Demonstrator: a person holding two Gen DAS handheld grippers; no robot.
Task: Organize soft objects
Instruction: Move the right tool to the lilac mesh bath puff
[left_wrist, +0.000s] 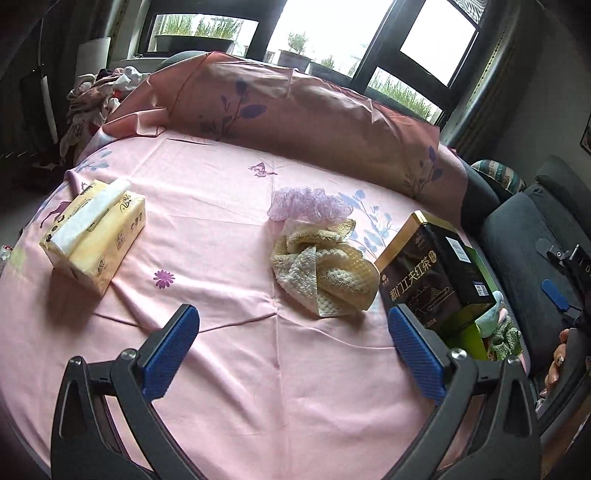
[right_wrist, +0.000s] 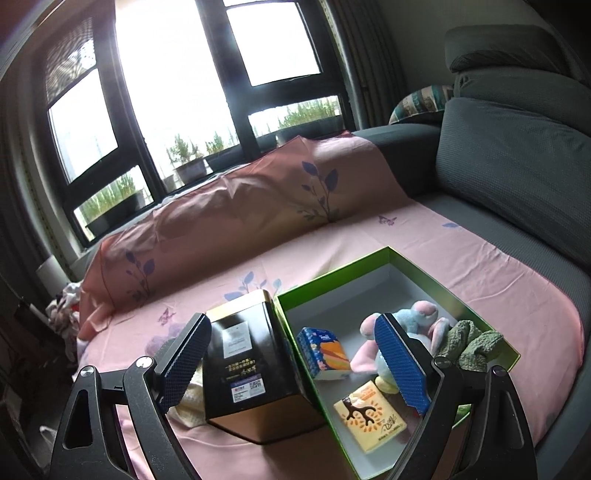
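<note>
We see the yellow towel (left_wrist: 325, 273) — limp, light; we judge its bunched centre best; left gripper (left_wrist: 291, 354) and right gripper (right_wrist: 291, 363) gape empty.

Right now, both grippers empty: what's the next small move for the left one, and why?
Probably ease the left gripper forward and down onto the yellow towel. It lies crumpled on the pink sheet, nearly centred ahead of the open, empty gripper, and is the closest soft thing not yet in the green box, which already holds a plush toy.

A crumpled yellow towel (left_wrist: 325, 275) lies on a pink sheet (left_wrist: 221, 229), tissue pack (left_wrist: 94, 236) at nine o'clock, black tin (left_wrist: 432, 266) at three.
</note>
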